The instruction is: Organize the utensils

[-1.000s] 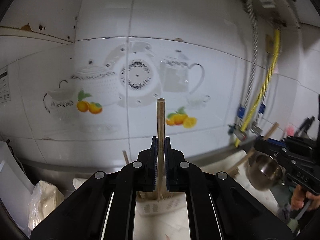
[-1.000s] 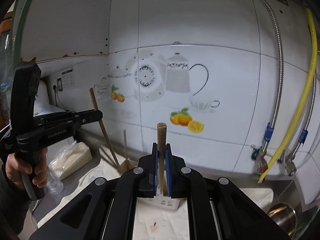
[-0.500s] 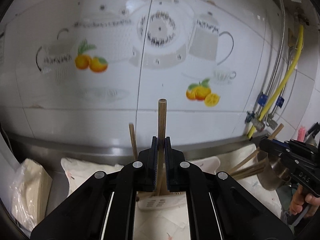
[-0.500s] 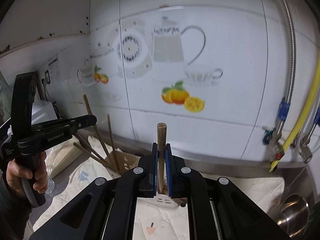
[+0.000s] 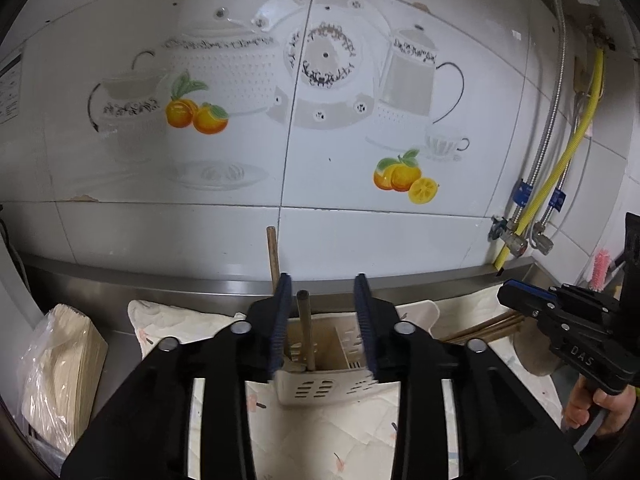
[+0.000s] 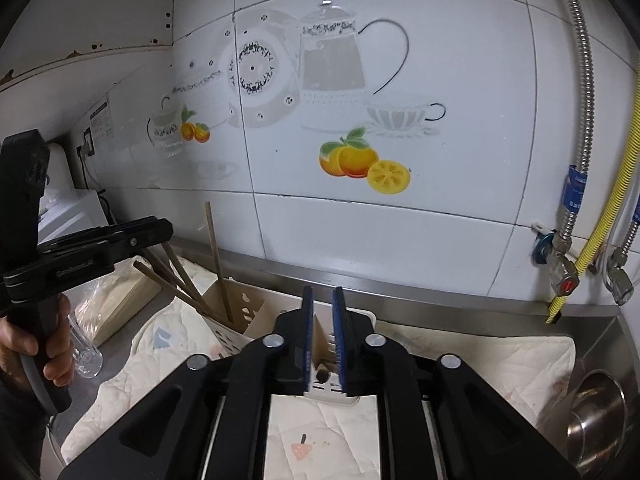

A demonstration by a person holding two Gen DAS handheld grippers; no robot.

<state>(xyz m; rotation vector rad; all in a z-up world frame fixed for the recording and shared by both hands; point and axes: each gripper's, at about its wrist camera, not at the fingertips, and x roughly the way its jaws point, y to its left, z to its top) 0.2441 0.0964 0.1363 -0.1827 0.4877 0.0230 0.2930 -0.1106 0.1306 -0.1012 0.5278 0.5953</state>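
White tiled wall (image 5: 320,220) with teapot and orange prints fills the upper frame; low at centre, on the quilted cloth (image 5: 320,432), I see the slotted utensil holder (image 5: 328,364) with a chopstick (image 5: 305,328) standing upright inside. My left gripper (image 5: 322,332) has its jaws spread wide on either side of that chopstick, not touching it. In the right wrist view, my right gripper (image 6: 322,336) sits over the holder's near compartment, jaws parted and holding nothing, with a chopstick end (image 6: 321,377) visible below and more chopsticks (image 6: 218,264) leaning at centre left.

Home kitchen: teapot-and-fruit wall tiles (image 5: 320,92), steel counter (image 6: 440,300), gas hose (image 6: 616,184), pot (image 6: 596,412).
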